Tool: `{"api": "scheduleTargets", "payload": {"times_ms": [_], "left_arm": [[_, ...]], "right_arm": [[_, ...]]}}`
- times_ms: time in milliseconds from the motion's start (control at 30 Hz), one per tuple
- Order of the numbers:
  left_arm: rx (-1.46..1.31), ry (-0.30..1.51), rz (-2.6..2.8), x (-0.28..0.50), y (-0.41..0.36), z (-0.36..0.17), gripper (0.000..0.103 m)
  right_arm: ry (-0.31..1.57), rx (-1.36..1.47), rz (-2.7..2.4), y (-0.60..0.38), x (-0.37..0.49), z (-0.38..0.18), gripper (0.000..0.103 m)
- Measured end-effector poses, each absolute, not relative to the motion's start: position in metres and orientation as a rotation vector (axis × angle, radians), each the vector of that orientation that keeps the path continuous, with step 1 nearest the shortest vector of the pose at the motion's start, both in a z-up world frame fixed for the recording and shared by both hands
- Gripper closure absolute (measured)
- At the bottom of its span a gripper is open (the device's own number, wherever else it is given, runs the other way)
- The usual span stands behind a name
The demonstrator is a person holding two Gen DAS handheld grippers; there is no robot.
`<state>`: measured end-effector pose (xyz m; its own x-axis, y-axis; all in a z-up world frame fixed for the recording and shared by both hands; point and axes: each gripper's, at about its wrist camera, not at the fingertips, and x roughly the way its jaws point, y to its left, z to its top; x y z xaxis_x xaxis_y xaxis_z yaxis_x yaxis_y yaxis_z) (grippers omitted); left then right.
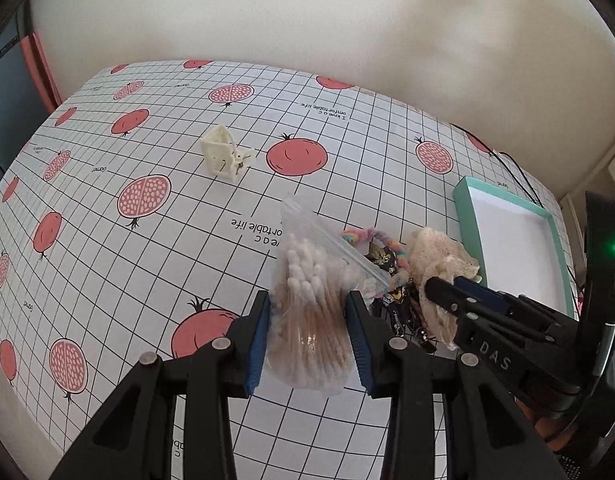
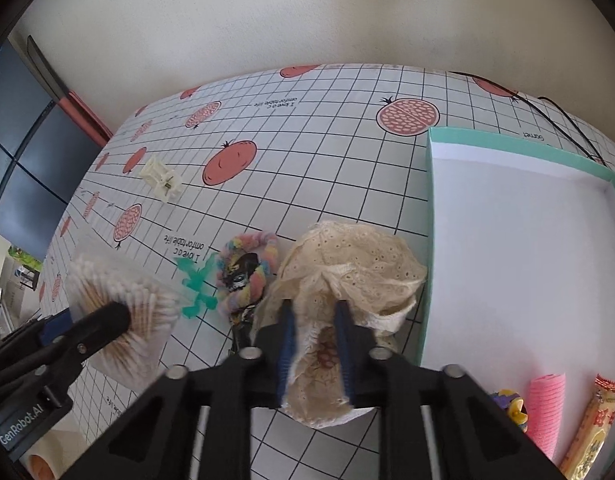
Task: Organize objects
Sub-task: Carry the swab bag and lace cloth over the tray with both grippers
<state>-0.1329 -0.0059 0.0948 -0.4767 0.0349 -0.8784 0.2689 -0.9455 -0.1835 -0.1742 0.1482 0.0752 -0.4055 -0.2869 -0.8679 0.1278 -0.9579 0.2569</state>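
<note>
A cream plastic clip (image 1: 226,157) is lying alone at the far left of the pomegranate-print tablecloth (image 1: 107,264), well apart from both tools. A clear bag of cotton swabs (image 1: 311,312) is being clamped between the blue pads of the left gripper (image 1: 312,334), its jaws narrowed onto the bag. Just beside it, a pastel hair tie (image 2: 247,276) is resting on dark trinkets. A cream lace cloth (image 2: 347,280) is being pinched by the right gripper (image 2: 315,344), whose jaws are nearly closed on the fabric. At far right, a teal box (image 2: 427,240) is holding a pink roll (image 2: 545,412), a snack packet (image 2: 591,428) and a small yellow toy (image 2: 511,408).
</note>
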Motion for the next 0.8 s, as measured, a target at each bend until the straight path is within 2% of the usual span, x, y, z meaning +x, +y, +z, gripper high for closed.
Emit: {"api": "scheduleTargets", "payload": {"times_ms": [167,367,633,800], "left_arm": [[1.519,0.457,-2.544,-0.133,-0.007,0.096,0.064],[1.495,0.47,-2.561,-0.132,-0.006,0.102,0.064],[1.404,0.483,-2.635,-0.132,0.005,0.13,0.064],[1.385,0.445,-2.698,-0.142,0.03,0.145,0.064]], "right_arm": [[-0.236,1.5,-2.458,0.155,-0.173,0.087,0.099],[-0.265,1.364,-2.517,0.163,-0.166,0.126,0.099],[-0.328,1.199,-2.588,0.185,-0.154,0.175,0.099],[-0.36,1.165,-2.649,0.215,-0.149,0.188,0.099]]}}
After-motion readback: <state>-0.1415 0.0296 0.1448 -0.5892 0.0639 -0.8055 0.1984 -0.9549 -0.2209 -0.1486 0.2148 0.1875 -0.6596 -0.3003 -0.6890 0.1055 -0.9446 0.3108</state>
